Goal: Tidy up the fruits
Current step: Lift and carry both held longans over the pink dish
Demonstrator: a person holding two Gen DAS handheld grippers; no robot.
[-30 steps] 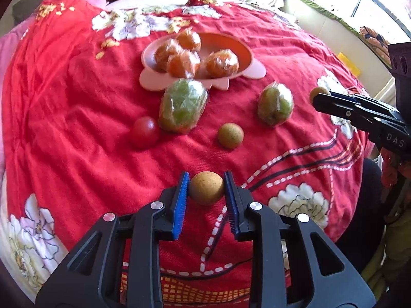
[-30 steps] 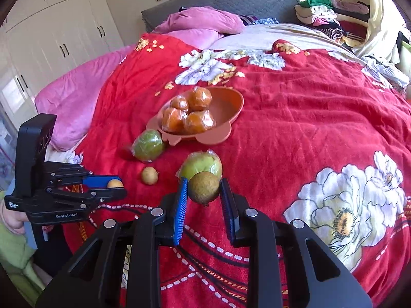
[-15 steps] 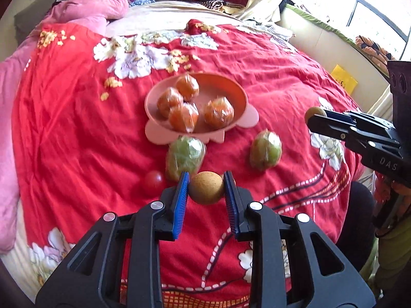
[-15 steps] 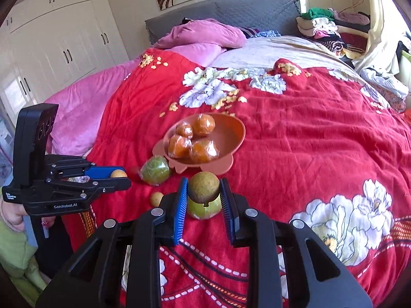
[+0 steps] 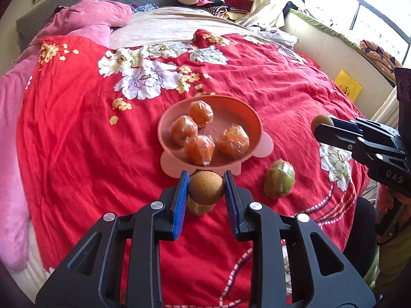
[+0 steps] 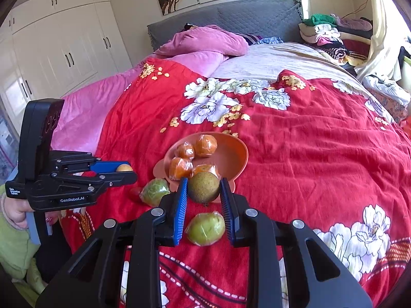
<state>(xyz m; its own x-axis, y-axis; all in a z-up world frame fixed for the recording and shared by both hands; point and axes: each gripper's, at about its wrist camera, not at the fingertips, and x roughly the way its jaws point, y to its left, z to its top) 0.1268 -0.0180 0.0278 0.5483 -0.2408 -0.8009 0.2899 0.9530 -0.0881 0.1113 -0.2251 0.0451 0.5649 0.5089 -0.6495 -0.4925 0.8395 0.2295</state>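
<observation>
My left gripper (image 5: 206, 188) is shut on a small round tan fruit (image 5: 205, 186) and holds it above the red quilt, just in front of the pink bowl (image 5: 249, 110). The bowl holds several wrapped oranges (image 5: 233, 141). My right gripper (image 6: 203, 191) is shut on a brown-green round fruit (image 6: 203, 186), also raised near the bowl (image 6: 237, 155). A wrapped green fruit (image 5: 279, 181) lies on the quilt right of the bowl; it also shows under the right gripper (image 6: 205, 228). Another wrapped green fruit (image 6: 155, 191) lies left of it, with a red fruit (image 6: 134, 192) beside it.
The red flowered quilt (image 5: 257, 77) covers the bed. Pink pillows (image 5: 97, 16) and a grey headboard are at the far end. Piled clothes (image 6: 331, 38) lie at the far right. White wardrobes (image 6: 64, 46) stand on the left.
Both grippers have risen from the quilt with their fruits and moved toward the bowl; the loose fruits on the quilt now appear lower and partly hidden behind the held ones.
</observation>
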